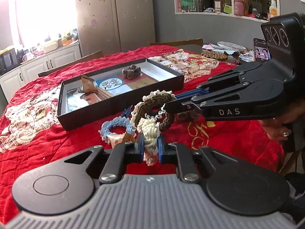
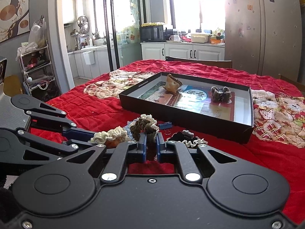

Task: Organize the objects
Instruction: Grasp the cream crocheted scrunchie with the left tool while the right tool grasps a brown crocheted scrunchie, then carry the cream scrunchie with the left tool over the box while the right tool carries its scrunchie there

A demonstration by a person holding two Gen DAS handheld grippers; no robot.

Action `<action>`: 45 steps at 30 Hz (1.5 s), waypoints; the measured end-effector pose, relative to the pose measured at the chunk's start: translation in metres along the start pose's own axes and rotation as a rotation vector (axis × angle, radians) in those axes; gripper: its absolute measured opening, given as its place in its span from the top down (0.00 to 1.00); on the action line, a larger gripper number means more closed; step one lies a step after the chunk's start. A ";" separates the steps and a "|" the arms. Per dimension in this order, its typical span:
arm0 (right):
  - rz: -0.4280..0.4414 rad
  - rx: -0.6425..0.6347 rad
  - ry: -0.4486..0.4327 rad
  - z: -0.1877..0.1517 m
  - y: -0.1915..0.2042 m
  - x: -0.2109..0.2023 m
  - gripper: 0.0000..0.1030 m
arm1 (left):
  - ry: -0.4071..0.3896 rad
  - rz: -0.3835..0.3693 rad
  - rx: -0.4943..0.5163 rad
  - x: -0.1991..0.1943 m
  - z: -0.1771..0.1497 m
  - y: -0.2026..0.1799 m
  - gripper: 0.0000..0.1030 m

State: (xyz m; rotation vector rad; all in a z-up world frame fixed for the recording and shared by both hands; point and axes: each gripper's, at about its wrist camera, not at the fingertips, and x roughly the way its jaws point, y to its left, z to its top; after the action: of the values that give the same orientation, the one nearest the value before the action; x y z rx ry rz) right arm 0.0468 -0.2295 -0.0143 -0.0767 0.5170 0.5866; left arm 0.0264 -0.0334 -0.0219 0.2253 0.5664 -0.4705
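Note:
My left gripper [image 1: 150, 147] is shut on a cream crocheted scrunchie [image 1: 149, 128], held just above the red cloth. My right gripper [image 2: 151, 146] is shut on a brown crocheted scrunchie with cream trim [image 2: 144, 126]; in the left wrist view that scrunchie [image 1: 152, 106] hangs from the right gripper [image 1: 168, 106], which reaches in from the right. A blue crocheted scrunchie [image 1: 119, 126] lies on the cloth beside them. A shallow black box [image 1: 118, 112] stands behind, holding a dark brown scrunchie [image 1: 131, 70] and a tan piece [image 1: 88, 85].
A blue binder clip [image 2: 165, 126] and a dark scrunchie with a grey clip [image 2: 185, 137] lie on the red quilted tablecloth [image 2: 247, 152]. Patterned cloths [image 2: 276, 110] lie beside the box. A phone [image 1: 262, 50] and a plate [image 1: 230, 45] sit at the far right. Chairs stand behind the table.

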 end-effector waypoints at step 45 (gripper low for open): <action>-0.159 0.057 -0.158 0.076 -0.056 -0.003 0.90 | -0.156 0.068 -0.026 0.017 0.086 0.048 0.84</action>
State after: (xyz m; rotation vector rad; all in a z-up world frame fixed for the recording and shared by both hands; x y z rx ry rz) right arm 0.1092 -0.2616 0.0496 -0.0169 0.3696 0.4179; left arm 0.1024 -0.0264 0.0431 0.1809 0.4111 -0.4104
